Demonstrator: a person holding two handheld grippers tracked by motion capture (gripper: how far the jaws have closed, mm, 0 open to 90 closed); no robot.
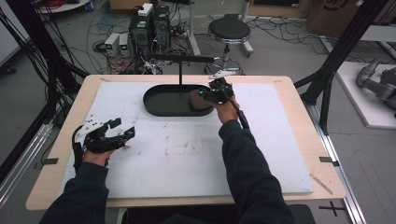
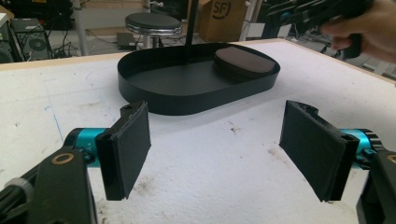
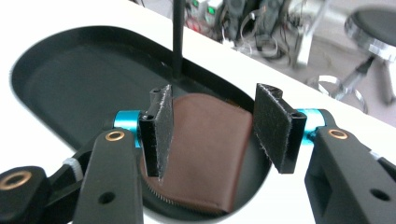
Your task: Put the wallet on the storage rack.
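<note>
A black oval tray [image 1: 154,109] lies at the far middle of the white board. In its right end rests a flat brown leather wallet [image 1: 198,101], also seen as the wallet [image 3: 205,149] lying flat in the right gripper view. My right gripper [image 3: 217,133] hovers just above the wallet, open, its pads apart and touching nothing. In the high view the right gripper [image 1: 205,92] is over the tray's right end. My left gripper [image 1: 123,127] rests low at the board's near left, open and empty; in its own view the left gripper [image 2: 217,149] faces the tray [image 2: 187,98].
A thin black post [image 3: 177,37] rises from the tray's back edge and carries a crossbar [image 1: 180,58]. The white foam board [image 1: 187,149] covers a wooden table. A stool [image 1: 229,30], computers and cables stand on the floor beyond the far edge.
</note>
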